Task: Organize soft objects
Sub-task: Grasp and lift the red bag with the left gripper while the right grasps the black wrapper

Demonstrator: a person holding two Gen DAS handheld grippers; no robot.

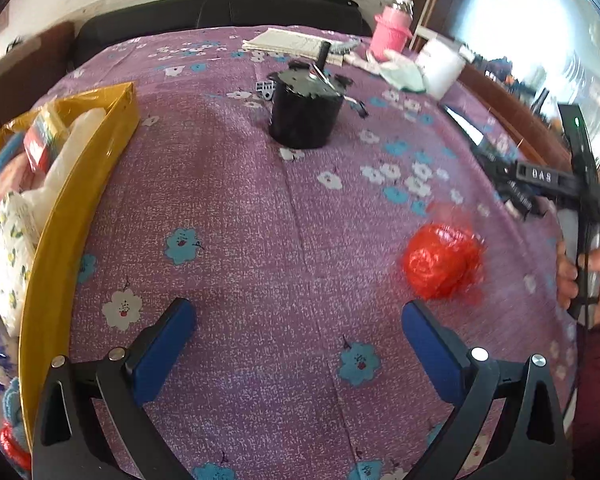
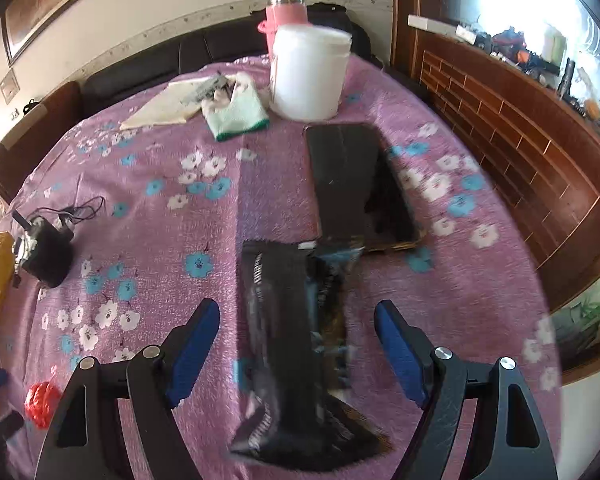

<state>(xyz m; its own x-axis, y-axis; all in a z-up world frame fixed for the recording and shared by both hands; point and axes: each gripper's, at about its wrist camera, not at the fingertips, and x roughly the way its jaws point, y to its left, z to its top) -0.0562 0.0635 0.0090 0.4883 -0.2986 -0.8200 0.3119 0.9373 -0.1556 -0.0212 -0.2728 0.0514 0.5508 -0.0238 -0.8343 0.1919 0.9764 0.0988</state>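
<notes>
My left gripper (image 1: 298, 312) hangs open over the purple flowered cloth (image 1: 240, 200), nothing between its blue pads. A crumpled red plastic bag (image 1: 440, 264) lies just beyond its right fingertip, apart from it; the same bag (image 2: 40, 398) shows at the lower left of the right wrist view. A yellow box (image 1: 72, 208) at the left holds a white flowered pack (image 1: 8, 256), a white plastic bag (image 1: 76, 140) and a red-yellow packet (image 1: 44, 140). My right gripper (image 2: 296, 312) stands open astride a black soft packet (image 2: 288, 340) on the cloth, pads clear of it.
A black pot of tools (image 1: 304, 112) stands mid-table. Behind are a pink bottle (image 2: 284, 12), a white tub (image 2: 308, 72), a green-cuffed glove (image 2: 236, 114), a notebook (image 2: 164, 108) and a black tablet (image 2: 356, 184). A hand (image 1: 588, 276) grips the right tool's handle.
</notes>
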